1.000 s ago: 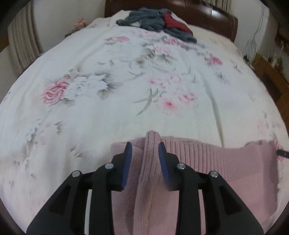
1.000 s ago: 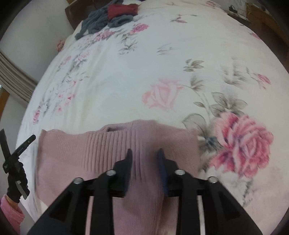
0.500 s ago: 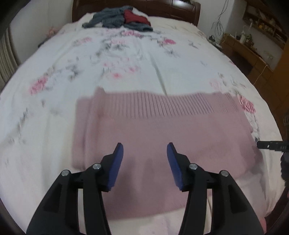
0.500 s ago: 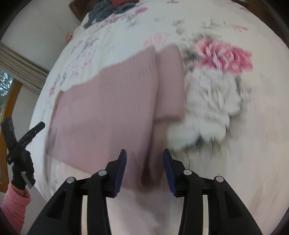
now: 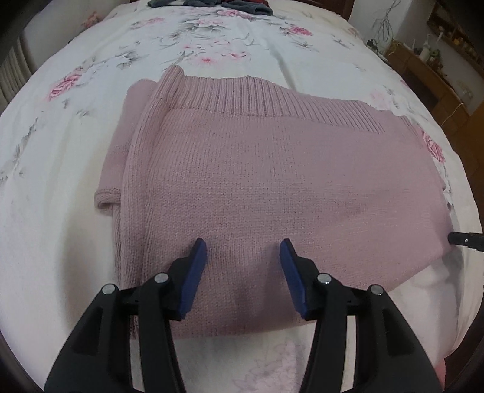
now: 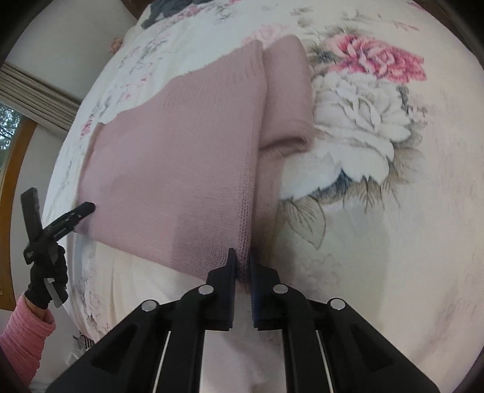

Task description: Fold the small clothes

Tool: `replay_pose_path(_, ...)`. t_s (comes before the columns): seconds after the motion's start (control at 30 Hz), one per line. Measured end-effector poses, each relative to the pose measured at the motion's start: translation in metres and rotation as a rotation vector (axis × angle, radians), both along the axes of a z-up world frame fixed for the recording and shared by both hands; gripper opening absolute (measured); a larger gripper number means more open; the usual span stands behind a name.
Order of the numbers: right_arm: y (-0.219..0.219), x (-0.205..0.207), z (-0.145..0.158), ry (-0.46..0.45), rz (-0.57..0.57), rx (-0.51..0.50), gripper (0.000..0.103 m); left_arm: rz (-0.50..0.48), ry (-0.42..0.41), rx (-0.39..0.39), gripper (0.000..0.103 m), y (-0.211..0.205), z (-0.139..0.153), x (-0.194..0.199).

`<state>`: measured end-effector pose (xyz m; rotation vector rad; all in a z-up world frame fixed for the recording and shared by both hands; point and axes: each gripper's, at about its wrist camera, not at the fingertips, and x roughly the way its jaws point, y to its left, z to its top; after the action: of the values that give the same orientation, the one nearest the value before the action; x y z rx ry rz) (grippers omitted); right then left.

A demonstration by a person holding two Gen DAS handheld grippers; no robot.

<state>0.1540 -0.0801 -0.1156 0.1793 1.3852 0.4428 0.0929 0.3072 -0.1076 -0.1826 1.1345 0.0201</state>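
A pink knit sweater (image 5: 272, 169) lies folded on the floral bedsheet (image 5: 75, 151), its ribbed hem at the far side and a sleeve tucked along the left. My left gripper (image 5: 243, 245) hovers open over the sweater's near edge with nothing between its blue pads. In the right wrist view my right gripper (image 6: 242, 264) is shut on the near corner of the sweater (image 6: 181, 157), along its folded edge. A fingertip (image 6: 86, 208) of the left gripper reaches the sweater's left edge there, held by a black-gloved hand (image 6: 45, 281).
A heap of dark grey and red clothes (image 5: 211, 3) lies at the head of the bed. Wooden furniture (image 5: 429, 75) stands past the bed's right side. A curtain and window frame (image 6: 36, 90) are at the left. The sheet's near edge drops off close to both grippers.
Both grippers let go of the ribbed hem and drew back toward the near side. The left one has opened wider; the right one has closed on the sweater's near corner.
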Motion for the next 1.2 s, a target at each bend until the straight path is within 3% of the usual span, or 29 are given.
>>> replay_pose_path(0.4, -0.004, 0.002, -0.014, 0.02, -0.02, 0.006, 0.008, 0.004, 0.0, 0.0, 0.052, -0.001, -0.003, 0.001)
replay_pose_path(0.5, -0.009, 0.006, -0.004, 0.023, -0.033, 0.054, 0.019, 0.008, 0.003, -0.007, 0.054, -0.002, 0.005, 0.005)
replay_pose_path(0.63, -0.017, 0.015, 0.021, -0.05, -0.052, 0.101, 0.053, -0.005, -0.042, -0.008, 0.059, -0.008, 0.025, 0.018)
replay_pose_path(0.8, -0.03, 0.04, 0.027, -0.063, -0.094, 0.148, 0.065, -0.02, -0.058, -0.007, 0.061, -0.017, 0.034, 0.046)
replay_pose_path(1.2, -0.044, 0.085, -0.017, 0.026, -0.164, 0.239, 0.066, 0.012, -0.011, -0.038, 0.061, -0.015, 0.01, 0.077)
